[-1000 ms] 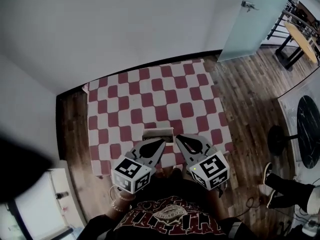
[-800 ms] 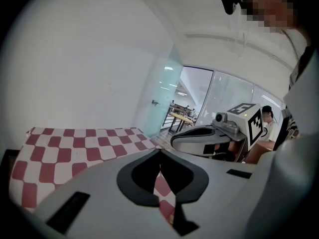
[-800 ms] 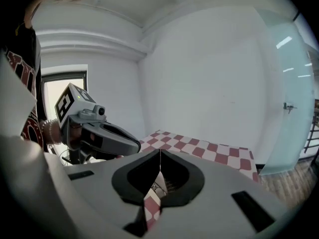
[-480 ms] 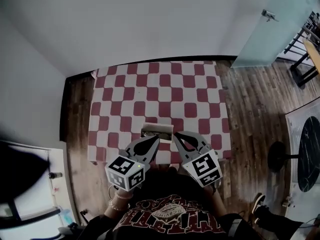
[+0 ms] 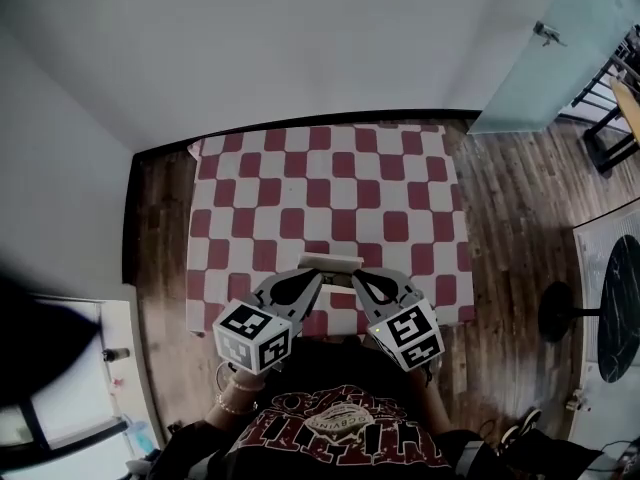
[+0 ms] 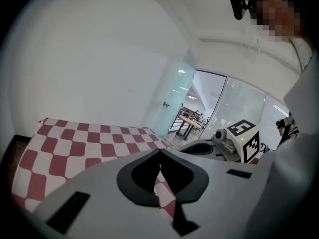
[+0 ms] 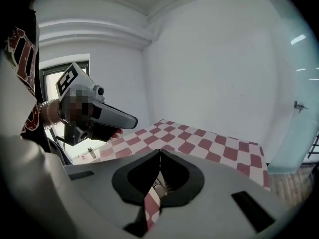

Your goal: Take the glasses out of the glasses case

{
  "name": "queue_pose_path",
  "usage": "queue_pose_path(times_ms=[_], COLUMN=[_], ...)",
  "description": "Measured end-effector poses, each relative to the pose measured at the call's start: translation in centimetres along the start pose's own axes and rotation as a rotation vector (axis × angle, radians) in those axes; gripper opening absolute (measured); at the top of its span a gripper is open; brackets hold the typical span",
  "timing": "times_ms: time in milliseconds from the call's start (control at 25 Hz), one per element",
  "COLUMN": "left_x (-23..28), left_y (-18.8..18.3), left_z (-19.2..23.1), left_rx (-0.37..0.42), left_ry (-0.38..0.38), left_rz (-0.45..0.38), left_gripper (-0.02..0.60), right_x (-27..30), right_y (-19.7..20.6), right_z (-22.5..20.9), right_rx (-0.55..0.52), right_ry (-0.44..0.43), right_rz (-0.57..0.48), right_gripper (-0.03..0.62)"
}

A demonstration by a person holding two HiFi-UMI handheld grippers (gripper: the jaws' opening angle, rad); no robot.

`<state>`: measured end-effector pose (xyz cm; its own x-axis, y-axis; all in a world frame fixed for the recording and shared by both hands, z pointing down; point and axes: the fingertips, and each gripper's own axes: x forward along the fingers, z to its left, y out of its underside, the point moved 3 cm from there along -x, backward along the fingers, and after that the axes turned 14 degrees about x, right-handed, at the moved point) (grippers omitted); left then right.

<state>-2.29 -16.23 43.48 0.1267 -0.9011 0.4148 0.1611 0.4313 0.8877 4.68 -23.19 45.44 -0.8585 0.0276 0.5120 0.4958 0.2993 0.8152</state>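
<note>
The glasses case (image 5: pixel 330 262) lies on the checkered table (image 5: pixel 330 183) near its front edge, just ahead of both grippers. The left gripper (image 5: pixel 317 275) and the right gripper (image 5: pixel 355 273) have their jaws pressed together and hold nothing. The case seems closed, but the view is poor. A push with the jaws together could slide it off the edge. Nothing on the table blocks the way.

Left claw (image 5: pixel 316 277) closed, right claw (image 5: pixel 356 274) closed, both angled inward, tips near each other
</note>
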Motion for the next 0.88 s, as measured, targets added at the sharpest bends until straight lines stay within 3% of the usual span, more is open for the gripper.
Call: queue_pose_path(times_ms=[400,880], left_x=[1.0,0.2], left_y=[1.2,3.2], left_z=[3.4,5.3], left_rx=[-0.01,-0.084], left_ry=[0.127,0.156], left_rz=[0.045,0.081], left_gripper=[0.008,0.008], right_x=[3.5,6.7], right_y=[1.5,4.0], right_z=[0.6,0.6], right_rx=[0.033,-0.023], right_ry=[0.067,0.099], right_rz=[0.086,0.227], right_gripper=[0.018,0.018])
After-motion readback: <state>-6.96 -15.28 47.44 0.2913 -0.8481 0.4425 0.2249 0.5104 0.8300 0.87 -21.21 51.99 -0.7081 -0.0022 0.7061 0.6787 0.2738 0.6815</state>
